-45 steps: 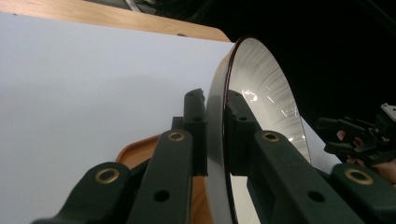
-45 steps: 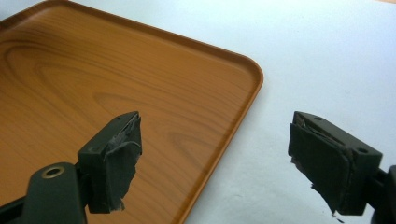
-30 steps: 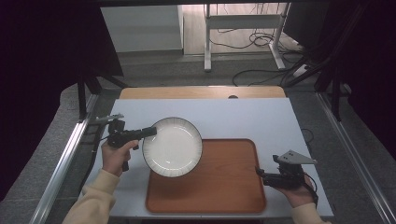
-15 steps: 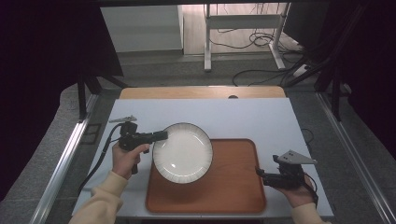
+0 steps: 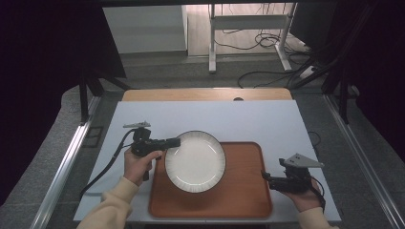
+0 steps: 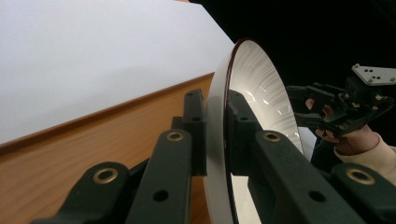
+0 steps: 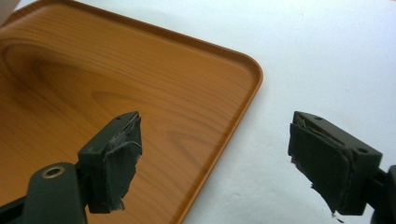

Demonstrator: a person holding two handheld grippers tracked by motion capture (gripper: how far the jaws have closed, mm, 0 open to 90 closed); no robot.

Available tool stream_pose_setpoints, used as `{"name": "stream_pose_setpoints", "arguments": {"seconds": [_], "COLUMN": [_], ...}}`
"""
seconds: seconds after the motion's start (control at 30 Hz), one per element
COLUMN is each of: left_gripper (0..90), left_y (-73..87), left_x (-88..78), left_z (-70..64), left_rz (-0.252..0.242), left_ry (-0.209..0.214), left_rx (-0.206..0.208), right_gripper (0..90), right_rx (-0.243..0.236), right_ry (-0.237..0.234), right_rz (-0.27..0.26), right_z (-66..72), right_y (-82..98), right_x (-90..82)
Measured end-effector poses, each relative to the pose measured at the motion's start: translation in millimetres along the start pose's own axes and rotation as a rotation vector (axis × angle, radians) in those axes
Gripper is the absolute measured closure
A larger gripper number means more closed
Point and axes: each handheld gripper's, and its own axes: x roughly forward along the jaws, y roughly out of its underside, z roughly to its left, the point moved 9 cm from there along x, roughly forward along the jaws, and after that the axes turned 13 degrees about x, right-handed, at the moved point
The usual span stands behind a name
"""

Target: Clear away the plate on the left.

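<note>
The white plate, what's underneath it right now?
Under the white plate, held at its rim by the left claw, lies the wooden tray; the plate's left edge overhangs the white table. Whether it touches the tray is hidden.

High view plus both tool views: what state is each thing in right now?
Left tool: shut on the plate's rim.
Plate: empty, carried by its left rim over the tray's left part; whether it touches the tray cannot be told.
Tray: flat on the table, right half bare.
Right tool: open, nothing between its jaws, at the tray's right edge.
Table: white top, bearing the tray.
</note>
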Motion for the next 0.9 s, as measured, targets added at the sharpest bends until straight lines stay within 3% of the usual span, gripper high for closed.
{"name": "stream_pose_setpoints", "arguments": {"seconds": [0.7,0.9], "left_gripper": [81.3,81.1], "left_y": [14.4,23.6], "left_x": [42.3,53.9], "left_z": [-10.0,-7.3], "left_rz": [0.074,0.100], "left_ry": [0.036,0.036], "left_rx": [-0.007,-0.019], "right_gripper": [17.9,17.9], "right_rx": [-0.002,-0.001], "right_ry": [-0.001,0.000], "right_rz": [0.004,0.005], "right_z": [0.4,-0.2], "right_y": [0.6,0.9], "right_x": [0.4,0.0]}}
